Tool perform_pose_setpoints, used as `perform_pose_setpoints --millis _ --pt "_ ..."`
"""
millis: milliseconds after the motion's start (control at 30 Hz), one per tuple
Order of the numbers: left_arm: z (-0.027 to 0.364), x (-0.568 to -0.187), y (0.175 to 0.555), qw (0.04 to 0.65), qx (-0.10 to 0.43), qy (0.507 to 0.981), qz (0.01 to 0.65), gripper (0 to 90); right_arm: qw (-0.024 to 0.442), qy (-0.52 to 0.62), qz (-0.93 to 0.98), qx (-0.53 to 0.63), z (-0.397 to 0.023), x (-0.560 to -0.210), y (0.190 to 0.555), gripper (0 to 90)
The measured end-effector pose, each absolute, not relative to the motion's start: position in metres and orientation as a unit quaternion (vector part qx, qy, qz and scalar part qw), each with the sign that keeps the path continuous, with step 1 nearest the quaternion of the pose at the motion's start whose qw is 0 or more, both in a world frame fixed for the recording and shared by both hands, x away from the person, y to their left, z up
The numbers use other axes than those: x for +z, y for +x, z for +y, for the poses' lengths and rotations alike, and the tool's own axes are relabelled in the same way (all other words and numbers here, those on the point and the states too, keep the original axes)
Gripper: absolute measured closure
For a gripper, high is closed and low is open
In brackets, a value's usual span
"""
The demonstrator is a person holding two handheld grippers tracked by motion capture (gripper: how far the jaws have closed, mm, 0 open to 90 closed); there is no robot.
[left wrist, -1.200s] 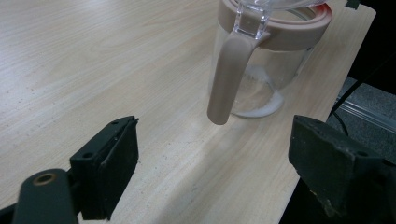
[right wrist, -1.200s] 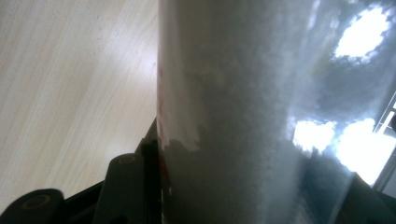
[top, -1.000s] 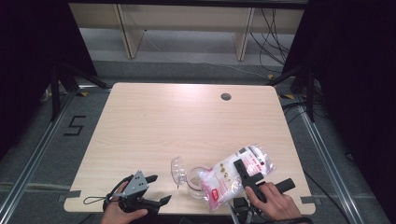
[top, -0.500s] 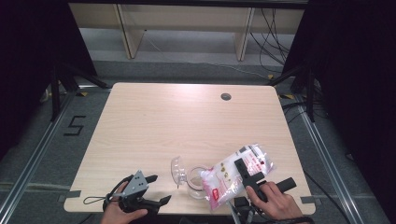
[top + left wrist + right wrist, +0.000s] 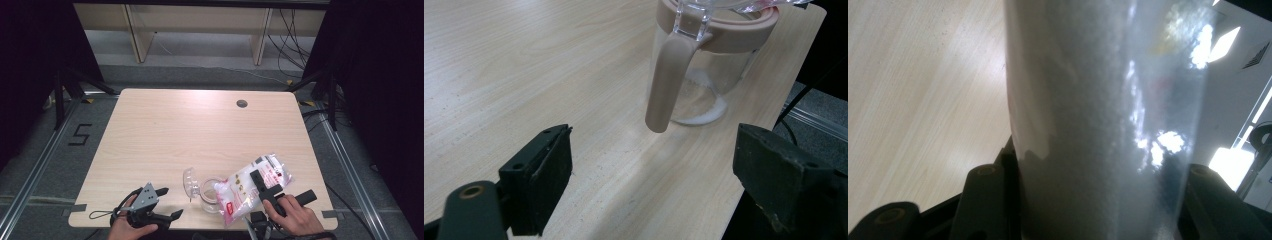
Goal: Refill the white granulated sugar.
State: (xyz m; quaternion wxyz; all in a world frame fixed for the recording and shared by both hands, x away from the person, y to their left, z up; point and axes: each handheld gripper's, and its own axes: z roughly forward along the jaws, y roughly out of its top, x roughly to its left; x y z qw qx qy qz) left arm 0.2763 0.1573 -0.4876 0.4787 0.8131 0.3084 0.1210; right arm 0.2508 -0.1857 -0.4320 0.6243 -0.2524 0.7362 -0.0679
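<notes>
Two containers sit near the desk's (image 5: 200,125) front edge: my right claw (image 5: 264,186) clamps a powder-filled bag (image 5: 252,187) tilted over the jug (image 5: 704,65), little white inside; left claw (image 5: 159,207) gapes empty. Nothing moved since.

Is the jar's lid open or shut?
Open. The clear lid is flipped back off the jar, and the bag tips over its mouth.

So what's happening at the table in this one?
A person is tipping a clear bag of white grains over a glass jar near the table's front edge. The right claw is clamped on the bag. The left claw sits open beside the jar, holding nothing. Some white powder already lies in the jar's bottom.
</notes>
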Motion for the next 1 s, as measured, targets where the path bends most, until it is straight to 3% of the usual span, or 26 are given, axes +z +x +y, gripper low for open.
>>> perform_pose_setpoints --millis 1000 --pt "0.1573 -0.4882 0.2761 0.477 0.121 0.813 0.311 15.9 0.622 -0.268 0.733 -0.065 -0.1831 -0.4295 0.2539 53.0"
